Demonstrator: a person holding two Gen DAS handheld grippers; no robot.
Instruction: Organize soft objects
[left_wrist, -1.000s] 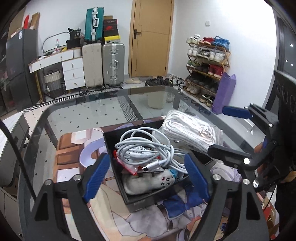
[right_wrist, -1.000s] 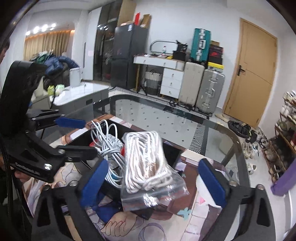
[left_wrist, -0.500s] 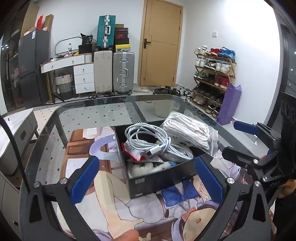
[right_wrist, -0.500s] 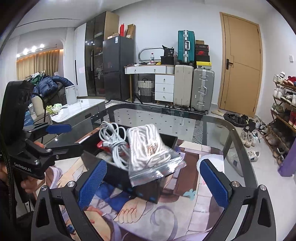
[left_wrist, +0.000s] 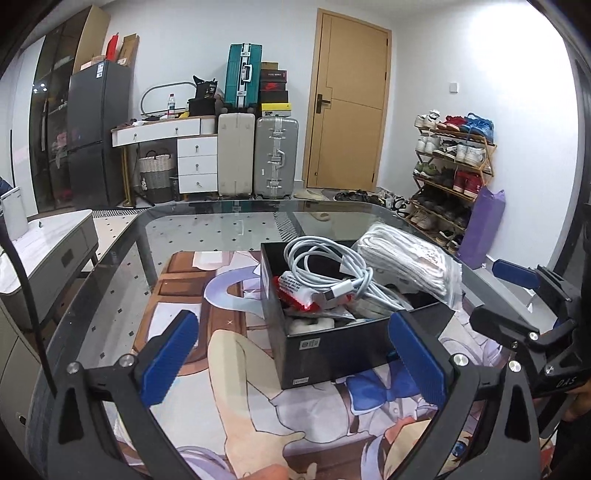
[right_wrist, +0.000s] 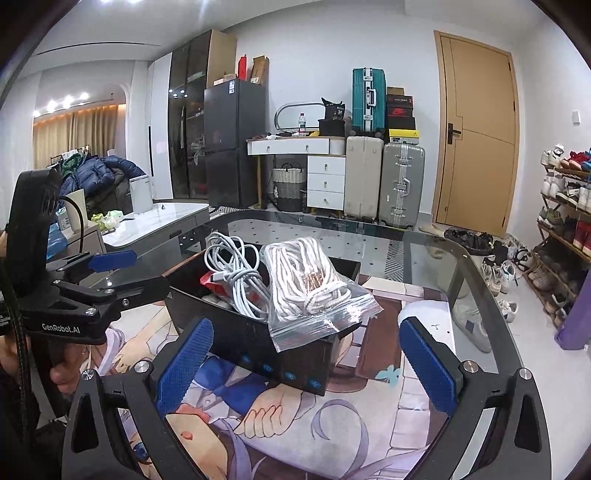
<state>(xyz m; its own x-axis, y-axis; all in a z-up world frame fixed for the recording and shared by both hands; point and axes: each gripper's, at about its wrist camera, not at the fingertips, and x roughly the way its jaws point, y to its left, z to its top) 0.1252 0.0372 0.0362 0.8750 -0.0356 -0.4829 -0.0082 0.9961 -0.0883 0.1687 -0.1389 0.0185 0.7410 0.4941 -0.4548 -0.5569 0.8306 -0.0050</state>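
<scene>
A second ago the left gripper (left_wrist: 291, 362) straddled the black box (left_wrist: 332, 347) with narrower jaws; now it sits back from the box, fingers spread wide and empty. The right gripper (right_wrist: 306, 360) has likewise backed off, its blue pads wide apart with nothing between them. In the box lie a coiled white cable (left_wrist: 332, 266) and a bagged white rope (right_wrist: 310, 284) (the bag overhangs the box's rim). Beneath the cable, a red-and-white packet and pale soft items are mostly buried, hard to identify.
</scene>
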